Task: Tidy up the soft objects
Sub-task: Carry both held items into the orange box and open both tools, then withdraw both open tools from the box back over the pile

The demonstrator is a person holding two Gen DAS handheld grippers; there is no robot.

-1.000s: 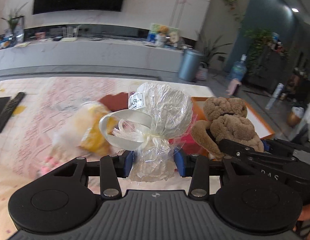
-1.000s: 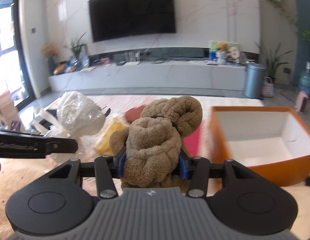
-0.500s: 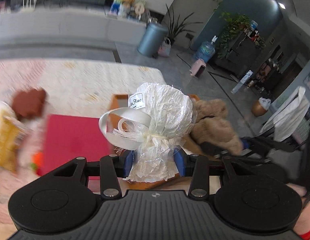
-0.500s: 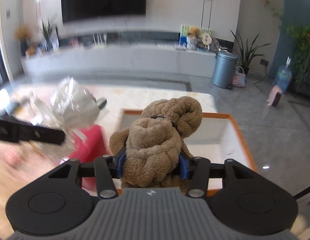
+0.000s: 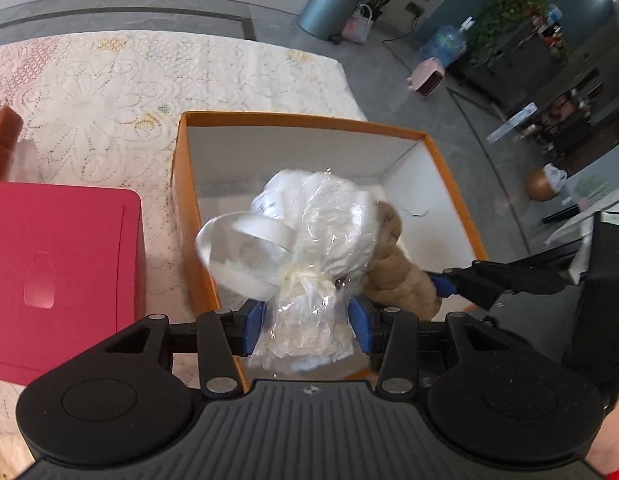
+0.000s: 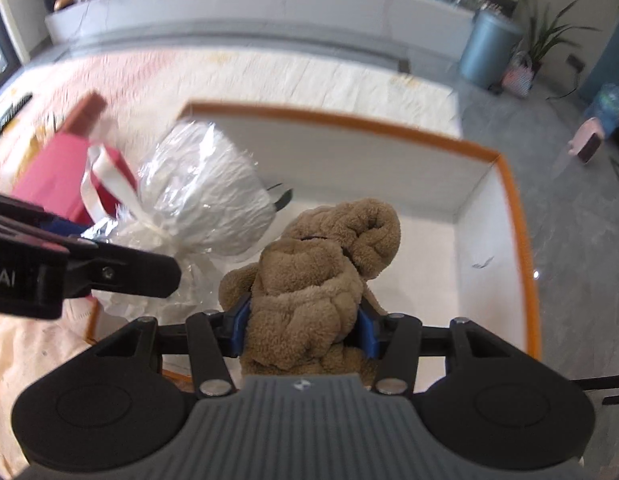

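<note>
Two hand-held grippers hang side by side over an open orange box [image 5: 189, 216] with a white interior, which sits on a lace tablecloth [image 5: 109, 92]. The left gripper [image 5: 307, 322] is clamped on the gathered neck of a white soft bundle wrapped in clear cellophane [image 5: 317, 228]; its blue pads [image 5: 253, 322] press the crinkled wrap from both sides, just below a knotted cream ribbon bow [image 5: 245, 252], and the bundle's rounded head juts out ahead of the fingertips, above the box floor. The right gripper [image 6: 305, 328] squeezes a brown plush teddy bear [image 6: 325, 276] around its body, blue pads sunk into the fur on both sides, the bear's head reaching beyond the fingertips over the box's white floor. The two soft toys hang just beside each other, the bear to the right of the wrapped bundle, both inside the outline of the box's rim. A red box [image 5: 61, 276] lies on the tablecloth to the left of the left gripper's fingers, just beside the orange box. A red cuff [image 5: 613, 472] shows at the wrist behind the right gripper in the left wrist view.
</note>
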